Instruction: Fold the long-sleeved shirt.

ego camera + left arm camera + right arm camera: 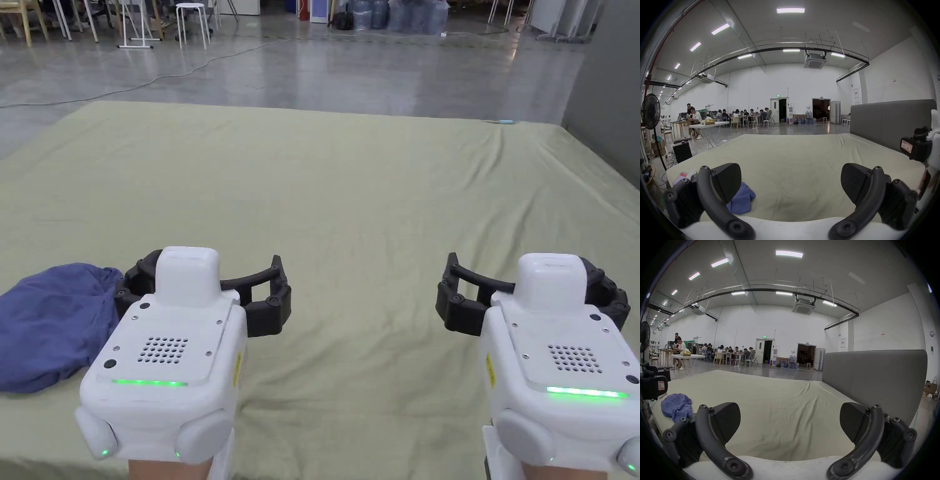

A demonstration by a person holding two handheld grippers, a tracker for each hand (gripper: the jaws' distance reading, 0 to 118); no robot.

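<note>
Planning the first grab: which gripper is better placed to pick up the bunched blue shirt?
Left. The left gripper hangs open right beside the blue shirt at the bed's left edge; the right gripper, also open, sits far across the sheet.

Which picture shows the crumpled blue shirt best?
The head view: the crumpled blue cloth shirt lies large and close on the green sheet. In the right gripper view it is whole but smaller. In the left gripper view a jaw hides part.
</note>
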